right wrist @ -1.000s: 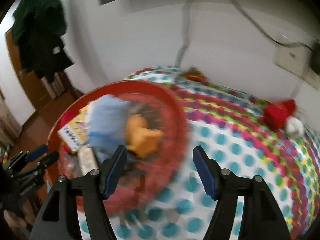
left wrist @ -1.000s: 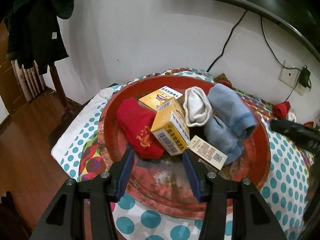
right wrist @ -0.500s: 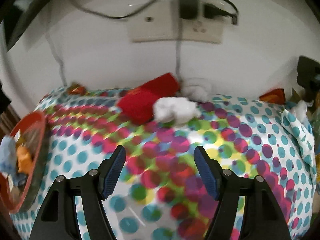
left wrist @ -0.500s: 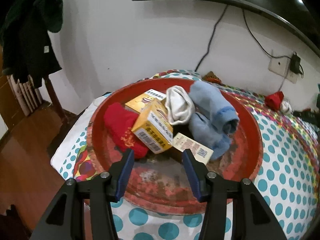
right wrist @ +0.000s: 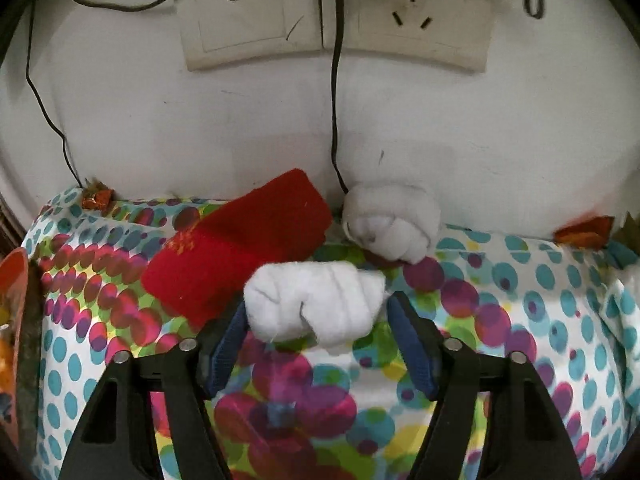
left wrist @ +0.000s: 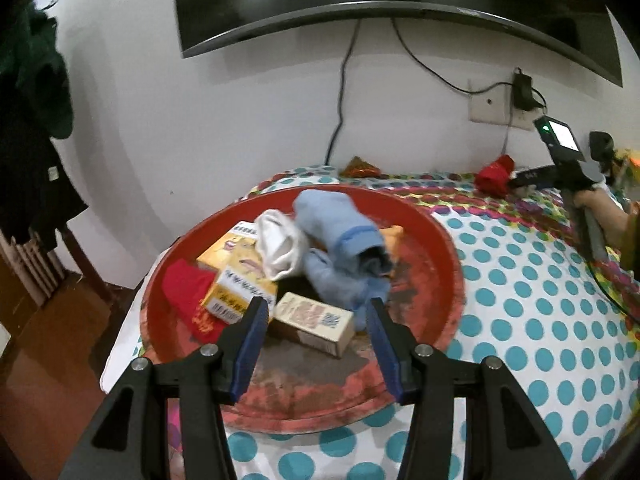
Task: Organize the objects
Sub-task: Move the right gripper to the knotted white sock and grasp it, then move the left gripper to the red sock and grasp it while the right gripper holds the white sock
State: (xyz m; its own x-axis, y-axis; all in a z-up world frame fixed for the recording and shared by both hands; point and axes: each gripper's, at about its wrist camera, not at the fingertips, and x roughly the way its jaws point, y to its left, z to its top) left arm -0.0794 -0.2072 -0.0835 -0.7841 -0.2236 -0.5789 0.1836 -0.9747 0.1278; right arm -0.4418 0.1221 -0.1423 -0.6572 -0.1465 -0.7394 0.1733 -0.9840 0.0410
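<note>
Along the back edge of the dotted bedspread (right wrist: 500, 320), right under the wall sockets (right wrist: 332, 16), the right gripper (right wrist: 316, 312) works in a tight strip: wall directly ahead, a thin cable (right wrist: 334, 120) dropping down to the cloth, open spread only on the near side. Its jaws are closing, with a rolled white sock (right wrist: 316, 300) between them; left pad looks to touch the roll, right pad just beside it, no squeeze visible. Red sock (right wrist: 236, 240) lies touching that roll on the left, a second white roll (right wrist: 394, 220) sits behind against the wall. Over by the bed's left corner the left gripper (left wrist: 316, 320) hangs released, nothing between its fingers, above the near part of the red tray (left wrist: 448, 248). Tray is crowded: blue socks (left wrist: 340, 224), a white sock (left wrist: 276, 244), a red one (left wrist: 180, 284), yellow boxes (left wrist: 236, 280), a pale box (left wrist: 312, 320) right between the fingertips' line. Bare tray floor shows near the rim; floor drops off left.
</note>
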